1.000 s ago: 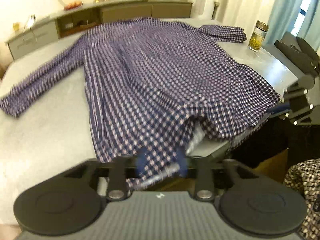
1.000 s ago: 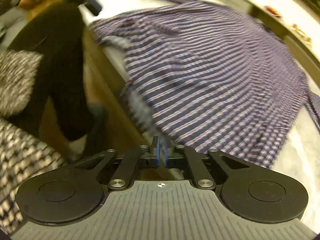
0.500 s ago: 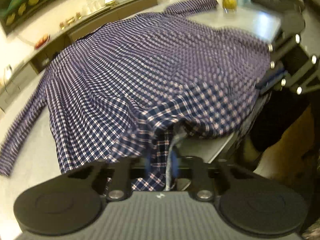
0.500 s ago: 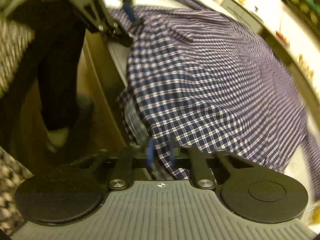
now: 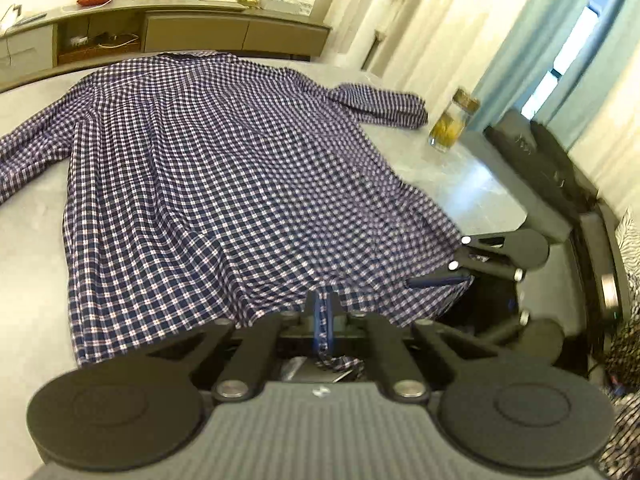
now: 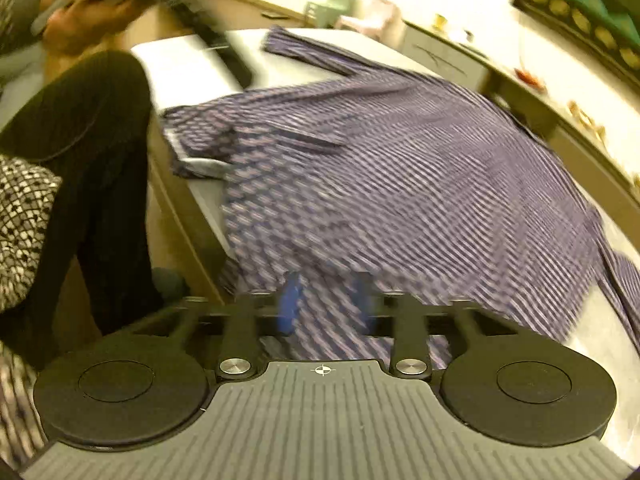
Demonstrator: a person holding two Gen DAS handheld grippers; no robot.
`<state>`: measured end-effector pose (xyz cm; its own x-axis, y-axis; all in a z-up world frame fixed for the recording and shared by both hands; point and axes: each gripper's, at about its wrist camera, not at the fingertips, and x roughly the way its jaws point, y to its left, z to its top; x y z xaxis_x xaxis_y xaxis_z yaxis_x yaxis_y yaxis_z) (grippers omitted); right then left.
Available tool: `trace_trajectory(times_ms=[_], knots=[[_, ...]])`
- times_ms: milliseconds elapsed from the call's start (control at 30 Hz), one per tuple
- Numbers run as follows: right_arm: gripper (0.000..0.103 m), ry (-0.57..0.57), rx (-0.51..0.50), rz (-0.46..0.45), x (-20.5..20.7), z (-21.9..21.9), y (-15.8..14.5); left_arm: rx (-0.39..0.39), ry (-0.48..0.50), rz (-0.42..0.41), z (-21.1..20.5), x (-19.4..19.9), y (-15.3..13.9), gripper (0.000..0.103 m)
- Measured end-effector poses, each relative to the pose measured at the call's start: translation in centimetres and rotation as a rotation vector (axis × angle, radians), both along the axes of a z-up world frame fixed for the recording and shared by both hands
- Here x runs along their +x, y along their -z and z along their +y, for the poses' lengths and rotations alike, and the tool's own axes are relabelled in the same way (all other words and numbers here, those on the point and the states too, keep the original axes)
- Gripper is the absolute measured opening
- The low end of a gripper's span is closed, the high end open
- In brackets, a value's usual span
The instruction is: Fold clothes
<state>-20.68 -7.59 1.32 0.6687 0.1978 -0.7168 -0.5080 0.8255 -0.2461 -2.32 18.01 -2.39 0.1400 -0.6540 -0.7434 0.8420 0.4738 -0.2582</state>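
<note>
Left wrist view: surface [image 5: 32, 216] carries the checked shirt [image 5: 208, 184], spread flat. Left gripper [image 5: 322, 312] pinches its near hem; right gripper [image 6: 328, 304] fingers stand spread around the hem. Keep hem taut and level.

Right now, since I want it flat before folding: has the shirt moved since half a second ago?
Yes. The shirt has dropped: it billowed above the table then, and now lies nearly flat on it.
</note>
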Motion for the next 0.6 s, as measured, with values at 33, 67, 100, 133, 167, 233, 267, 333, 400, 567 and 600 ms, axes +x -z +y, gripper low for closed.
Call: trace_trajectory(times_ms=[33,67,100,133,167,233,267,333,400,567,600], knots=[[0.056,-0.034,-0.028,-0.009,0.1,1.4,0.7,0.037,0.033,-0.040,-0.3,-0.6,0.2,0.006],[0.058,-0.063,-0.065,-0.012,0.3,2.5,1.5,0.093,0.090,-0.093,-0.5,-1.6,0.6,0.008],[0.058,-0.086,-0.105,-0.013,0.4,3.4,2.3,0.150,0.144,-0.144,-0.7,-2.6,1.2,0.016],[0.058,-0.099,-0.139,-0.010,0.6,3.9,3.0,0.207,0.197,-0.196,-0.8,-3.7,2.0,0.021],[0.056,-0.099,-0.163,-0.005,0.8,4.0,3.6,0.261,0.245,-0.243,-1.0,-4.7,2.9,0.022],[0.045,-0.083,-0.155,0.015,1.4,3.5,3.9,0.342,0.317,-0.317,-1.3,-6.4,4.8,0.024],[0.039,-0.071,-0.110,0.041,1.8,3.0,3.6,0.370,0.336,-0.344,-1.4,-6.9,5.8,0.024],[0.025,-0.043,-0.004,0.086,2.6,1.9,2.7,0.418,0.357,-0.410,-1.7,-7.3,7.4,0.024],[0.017,0.000,0.143,0.112,3.3,0.4,1.3,0.435,0.357,-0.481,-1.5,-7.3,8.2,0.026],[0.014,0.179,0.447,0.131,5.0,-4.7,-0.7,0.379,0.384,-0.458,-1.0,-6.8,7.5,0.003],[0.014,0.212,0.505,0.133,5.0,-5.6,-1.0,0.360,0.390,-0.449,-0.8,-6.8,7.0,0.003]])
